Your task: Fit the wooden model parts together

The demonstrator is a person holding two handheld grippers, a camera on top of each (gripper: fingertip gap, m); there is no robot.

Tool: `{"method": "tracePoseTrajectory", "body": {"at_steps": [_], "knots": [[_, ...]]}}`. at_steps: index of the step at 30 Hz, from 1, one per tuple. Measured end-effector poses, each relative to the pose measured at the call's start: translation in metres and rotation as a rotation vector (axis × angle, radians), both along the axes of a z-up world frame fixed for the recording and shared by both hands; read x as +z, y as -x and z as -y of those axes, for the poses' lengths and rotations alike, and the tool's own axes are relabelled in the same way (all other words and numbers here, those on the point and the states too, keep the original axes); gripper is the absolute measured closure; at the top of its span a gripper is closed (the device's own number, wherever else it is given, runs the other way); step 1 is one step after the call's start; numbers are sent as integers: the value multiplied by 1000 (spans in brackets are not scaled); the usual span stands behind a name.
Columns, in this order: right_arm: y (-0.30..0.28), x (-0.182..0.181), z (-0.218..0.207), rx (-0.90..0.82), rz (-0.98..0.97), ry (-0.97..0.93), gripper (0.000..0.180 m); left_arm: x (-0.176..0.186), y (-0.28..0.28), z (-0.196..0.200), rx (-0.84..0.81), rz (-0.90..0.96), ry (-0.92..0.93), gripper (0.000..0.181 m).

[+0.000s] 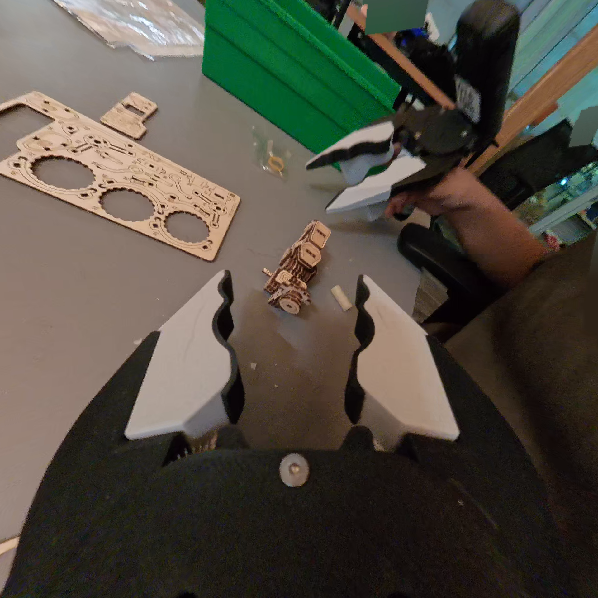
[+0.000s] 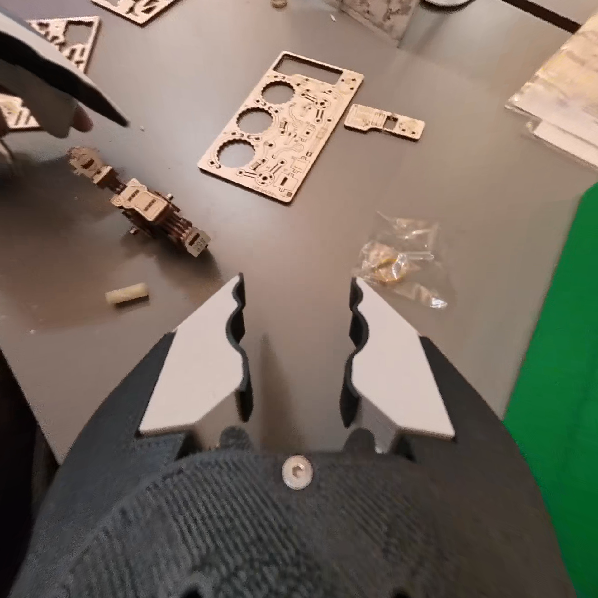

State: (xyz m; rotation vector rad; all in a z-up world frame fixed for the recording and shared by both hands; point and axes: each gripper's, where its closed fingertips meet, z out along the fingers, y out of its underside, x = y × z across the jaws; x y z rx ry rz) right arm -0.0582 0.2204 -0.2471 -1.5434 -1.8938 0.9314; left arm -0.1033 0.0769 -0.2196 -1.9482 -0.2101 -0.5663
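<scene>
Wooden model [image 1: 296, 268]: lying on grey table [image 1: 97, 307], just ahead of my left gripper [image 1: 293, 284]; right gripper [image 2: 296, 284] well apart. Both wide open, holding nothing.

No writing could be read; faint marks on the wooden sheet [image 2: 281, 129] were too small to tell.

Far to my left in the right wrist view, my other claw [image 2: 58, 87] is cut off by the frame edge, its fingertip smeared with motion blur. Past it, two wooden cut-out sheets [image 2: 69, 40] are partly hidden behind that finger. Ahead to my right, the small bag's [image 2: 401, 255] contents are too tiny to identify
</scene>
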Motion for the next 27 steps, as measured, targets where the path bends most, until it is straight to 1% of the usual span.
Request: {"method": "tracePoseTrajectory", "body": {"at_steps": [2, 6, 8, 10, 12, 14, 17, 18, 20, 22, 23, 27], "knots": [[0, -8, -1, -10, 13, -31, 114, 6, 6, 2, 27, 31, -32, 105], [6, -26, 2, 29, 57, -123, 109, 8, 13, 4, 58, 50, -49, 105], [11, -27, 7, 36, 25, -112, 106, 9, 14, 5, 65, 36, -54, 106], [13, -27, 5, 26, 12, -109, 98, 9, 14, 5, 66, 14, -56, 107], [13, -28, 3, 17, 25, -90, 96, 9, 12, 5, 63, -3, -57, 107], [12, -30, -1, -19, 44, -63, 88, 8, 11, 6, 62, -17, -56, 108], [11, -31, -3, -40, 53, -50, 84, 9, 12, 6, 69, -42, -62, 111], [11, -32, -6, -65, 56, -55, 76, 9, 14, 6, 82, -55, -63, 112], [9, -35, -19, -159, 81, -50, 50, 11, 20, 8, 107, -60, -73, 113], [6, -40, -33, -246, 112, -46, 27, 14, 24, 9, 134, -41, -88, 113], [5, -41, -38, -276, 123, -45, 21, 15, 26, 9, 143, -24, -94, 114], [4, -42, -41, -281, 128, -46, 21, 19, 30, 9, 174, 15, -117, 114]]}}
